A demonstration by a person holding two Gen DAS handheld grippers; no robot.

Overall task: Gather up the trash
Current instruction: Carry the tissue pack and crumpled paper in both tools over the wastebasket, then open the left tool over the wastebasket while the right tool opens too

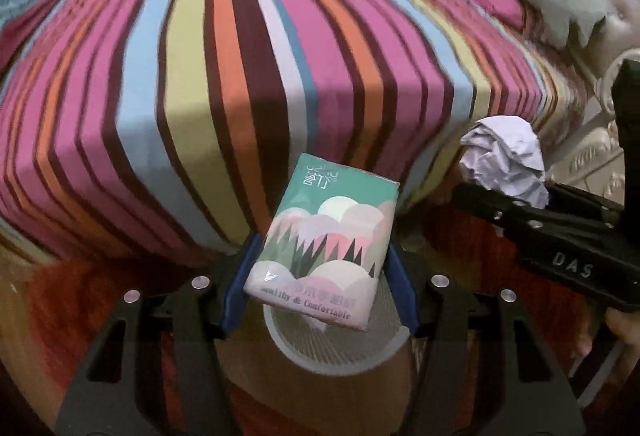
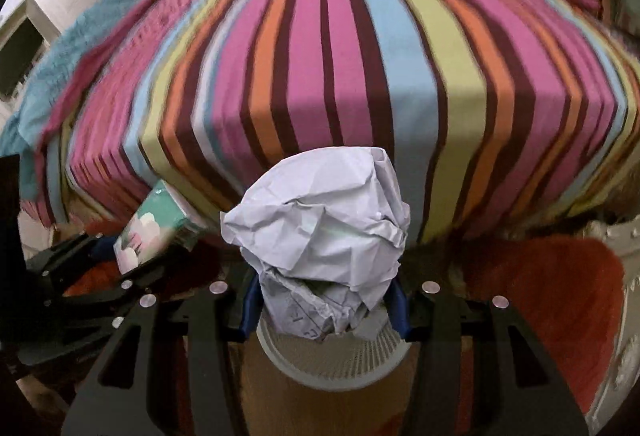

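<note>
The left gripper (image 1: 320,268) clamps a tissue pack (image 1: 324,240); the right gripper (image 2: 324,296) clamps a paper ball (image 2: 320,220). Both hang over a white mesh bin (image 2: 332,352) on the floor beside the striped bed's (image 1: 240,56) edge.

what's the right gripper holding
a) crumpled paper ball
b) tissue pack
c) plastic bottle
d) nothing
a: the right wrist view shows the crumpled paper ball clamped between the right gripper and its blue fingers, above the white mesh bin; the tissue pack is in the left gripper.
</note>
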